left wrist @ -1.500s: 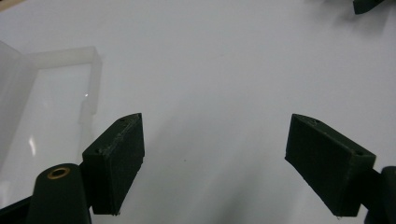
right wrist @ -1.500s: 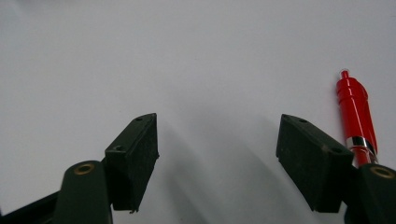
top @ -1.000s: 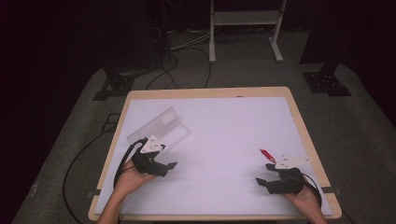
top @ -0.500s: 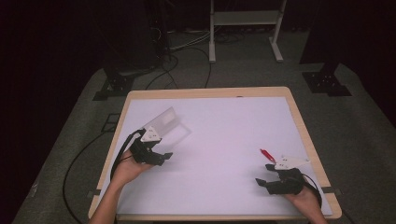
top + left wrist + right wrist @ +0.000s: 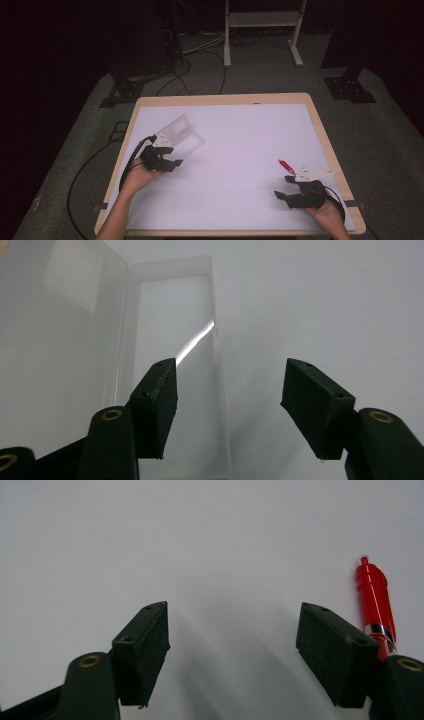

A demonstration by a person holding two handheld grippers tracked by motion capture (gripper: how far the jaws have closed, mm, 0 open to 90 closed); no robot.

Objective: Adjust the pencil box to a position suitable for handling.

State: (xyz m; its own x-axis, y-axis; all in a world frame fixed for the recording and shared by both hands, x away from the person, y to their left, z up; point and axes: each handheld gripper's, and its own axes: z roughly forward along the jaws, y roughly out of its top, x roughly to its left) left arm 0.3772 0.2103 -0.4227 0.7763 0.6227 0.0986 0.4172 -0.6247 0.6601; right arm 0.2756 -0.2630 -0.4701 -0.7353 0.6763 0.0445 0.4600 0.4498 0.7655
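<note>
A clear plastic case (image 5: 179, 134) lies open on the white table top at the left, lid and tray side by side. My left gripper (image 5: 174, 163) is at its near edge. In the left gripper view the case (image 5: 170, 330) lies just ahead and the left gripper (image 5: 230, 410) has the tray's right wall between its jaws; the jaws have just been closing, and the pads stand off the wall. At the right, a red pen (image 5: 286, 164) lies beside my right gripper (image 5: 284, 186). In the right gripper view the pen (image 5: 374, 597) is outside the right jaw of the right gripper (image 5: 232, 652), which is open on bare table.
The table (image 5: 220, 99) has a wooden rim around a white sheet. Cables (image 5: 200, 47), a metal stand's legs (image 5: 227, 55) and black stand bases (image 5: 350, 87) are on the grey floor beyond it. A cable trails from the left gripper off the table's left edge.
My left hand has carried its gripper away from the near edge, up to the clear case. The right gripper and the pen have stayed put.
</note>
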